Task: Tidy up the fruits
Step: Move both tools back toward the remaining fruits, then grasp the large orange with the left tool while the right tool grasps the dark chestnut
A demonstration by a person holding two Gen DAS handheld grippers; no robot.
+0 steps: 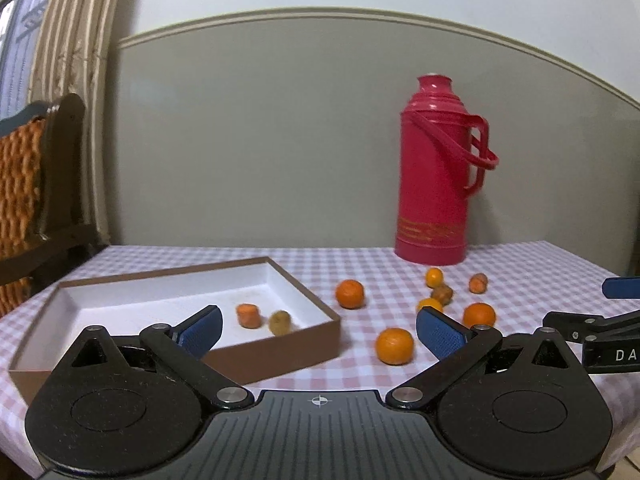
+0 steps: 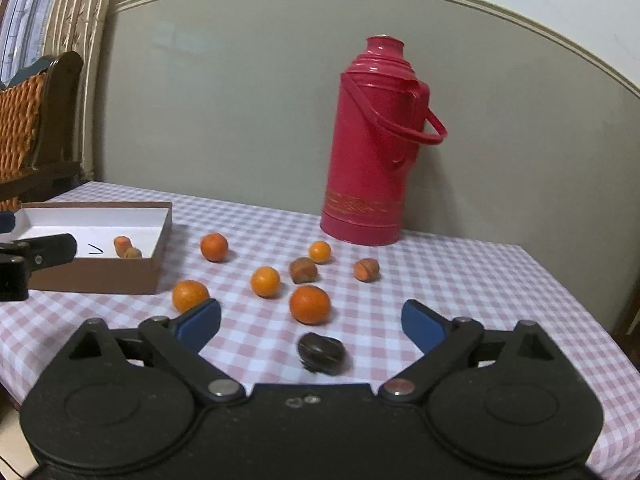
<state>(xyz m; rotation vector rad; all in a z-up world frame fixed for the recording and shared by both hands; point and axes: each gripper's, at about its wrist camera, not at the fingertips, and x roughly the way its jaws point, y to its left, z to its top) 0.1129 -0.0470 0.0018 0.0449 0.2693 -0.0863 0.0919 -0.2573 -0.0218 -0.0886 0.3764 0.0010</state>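
Note:
A brown box with a white inside (image 1: 120, 300) sits on the left of the checked tablecloth (image 1: 360, 256); it also shows in the right wrist view (image 2: 160, 240). Inside lie an orange-red fruit (image 1: 248, 315) and a brownish fruit (image 1: 279, 322). Several oranges, such as the nearest one (image 1: 394, 345), lie loose to the box's right. My left gripper (image 1: 320, 332) is open and empty, over the box's right front corner. My right gripper (image 2: 311, 320) is open and empty; a dark fruit (image 2: 321, 353) lies on the cloth between its fingers. An orange (image 2: 310, 304) lies just beyond.
A tall red thermos (image 1: 436, 176) stands at the back by the wall, also in the right wrist view (image 2: 372, 144). Two brown-orange fruits (image 2: 303, 270) (image 2: 366, 269) lie among the oranges. A wooden chair with a woven back (image 1: 24, 184) stands at the left. The table's right edge (image 2: 580, 300) is close.

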